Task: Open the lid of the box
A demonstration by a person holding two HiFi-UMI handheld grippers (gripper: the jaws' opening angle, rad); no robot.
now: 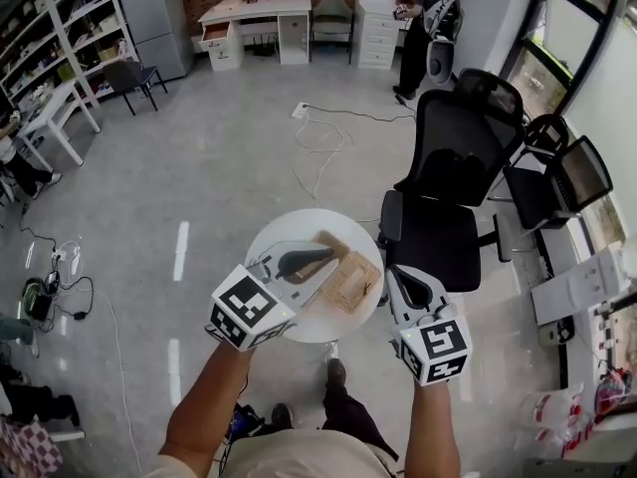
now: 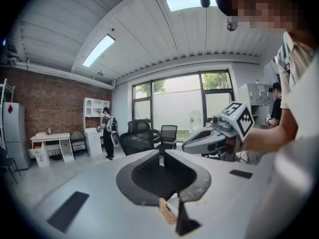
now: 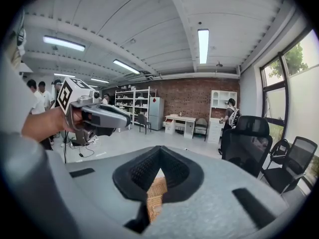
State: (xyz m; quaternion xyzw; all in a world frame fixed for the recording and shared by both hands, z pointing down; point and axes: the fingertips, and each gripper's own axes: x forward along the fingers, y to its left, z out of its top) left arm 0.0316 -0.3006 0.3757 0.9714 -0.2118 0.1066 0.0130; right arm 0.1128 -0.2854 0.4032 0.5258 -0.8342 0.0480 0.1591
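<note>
The person holds both grippers over a small round white bench (image 1: pixel 299 225), on which the woven box (image 1: pixel 353 285) is seen, a little to the right of its middle. The left gripper (image 1: pixel 320 257) is clenched: in the left gripper view its two dark jaws stand almost together, and a thin tan woven piece sticks out from between them at the bottom. This piece looks like the edge of the lid (image 1: pixel 336 244), but so little of it shows that this is not certain. In the head view the lid is a flat brown piece directly under the left gripper, just beside the box on its left, so the box is uncovered. The right gripper (image 1: pixel 398 275) is at the right edge of the box. In the right gripper view its jaws are closed on woven material, which fills the narrow gap between the pads, so it is grasping the box. Whether the box rests on the bench or hangs a little above it cannot be told. A black office chair (image 1: pixel 448 167) stands just beside the bench, and another person (image 1: pixel 423 28) stands far away near a white cabinet.
</note>
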